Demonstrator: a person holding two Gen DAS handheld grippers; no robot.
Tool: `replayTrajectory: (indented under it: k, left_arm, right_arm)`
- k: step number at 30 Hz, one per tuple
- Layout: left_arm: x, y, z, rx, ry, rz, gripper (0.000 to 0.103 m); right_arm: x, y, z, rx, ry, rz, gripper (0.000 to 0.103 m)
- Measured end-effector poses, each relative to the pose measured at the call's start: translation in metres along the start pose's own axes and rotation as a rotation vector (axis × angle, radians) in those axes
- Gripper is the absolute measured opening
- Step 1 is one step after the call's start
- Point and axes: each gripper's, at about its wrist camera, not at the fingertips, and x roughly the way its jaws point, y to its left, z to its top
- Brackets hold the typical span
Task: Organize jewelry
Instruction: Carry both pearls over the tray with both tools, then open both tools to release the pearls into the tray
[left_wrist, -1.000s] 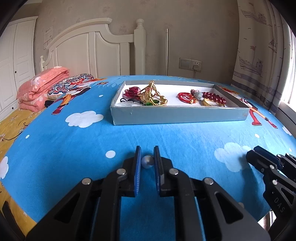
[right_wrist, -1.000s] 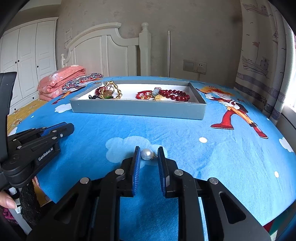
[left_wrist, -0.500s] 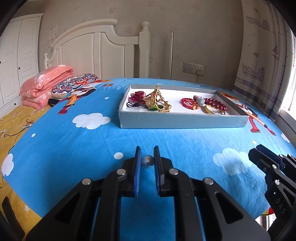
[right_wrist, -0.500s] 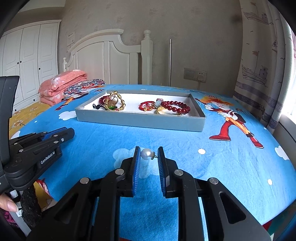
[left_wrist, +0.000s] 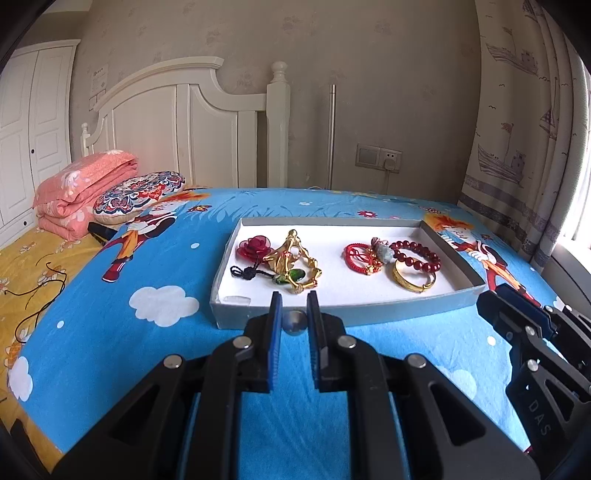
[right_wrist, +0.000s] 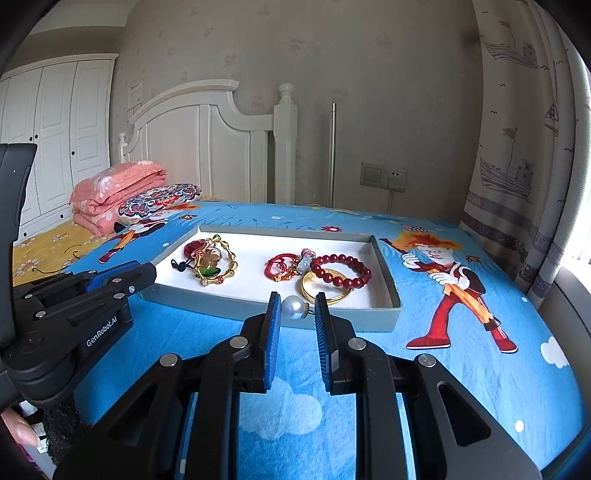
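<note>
My left gripper (left_wrist: 293, 323) is shut on a small grey pearl (left_wrist: 294, 322), held above the blue bedspread just in front of the grey jewelry tray (left_wrist: 376, 308). My right gripper (right_wrist: 297, 308) is shut on a white pearl earring (right_wrist: 293, 307) with a small metal cap, also lifted before the tray (right_wrist: 258, 306). Inside the tray lie a red rose piece (left_wrist: 255, 247), a gold chain (left_wrist: 295, 264), a red cord bracelet (left_wrist: 360, 256), a dark red bead bracelet (left_wrist: 417, 254) and a gold bangle (left_wrist: 412, 280). Each gripper shows at the edge of the other's view.
The tray sits on a bed with a blue cartoon bedspread (left_wrist: 147, 258). A folded pink quilt (left_wrist: 81, 188) and a patterned pillow (left_wrist: 138, 192) lie at the far left by the white headboard (left_wrist: 192, 122). A curtain (left_wrist: 528, 129) hangs at the right.
Both grippers have risen off the bedspread with their pearls and moved nearer the tray, so the tray's inside now shows from above.
</note>
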Motion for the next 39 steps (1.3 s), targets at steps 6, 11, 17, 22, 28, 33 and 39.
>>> replayTrajectory:
  k: [6,11,17,22,28,33,39]
  left_arm:
    - [0.032,-0.006,0.029,0.010,0.049,-0.001,0.013]
    - [0.057,-0.003,0.051,-0.022,0.078,0.009,0.013]
    - [0.084,-0.003,0.065,-0.022,0.096,0.045,0.013]
    - [0.096,-0.004,0.070,0.002,0.094,0.069,0.013]
    - [0.102,-0.002,0.074,0.004,0.097,0.072,0.013]
    - [0.109,-0.003,0.075,0.012,0.114,0.071,0.018]
    - [0.113,0.005,0.075,-0.003,0.111,0.100,0.051]
  right_arm:
    - [0.033,-0.006,0.026,-0.006,0.025,-0.003,0.019]
    - [0.055,-0.010,0.045,-0.008,0.030,-0.013,0.019]
    - [0.088,-0.018,0.061,0.017,0.077,-0.015,0.019]
    - [0.109,-0.021,0.065,0.028,0.118,-0.016,0.019]
    - [0.120,-0.015,0.068,0.013,0.135,-0.016,0.019]
    - [0.133,-0.010,0.067,-0.012,0.175,-0.013,0.020]
    - [0.134,-0.011,0.064,-0.010,0.169,-0.023,0.040]
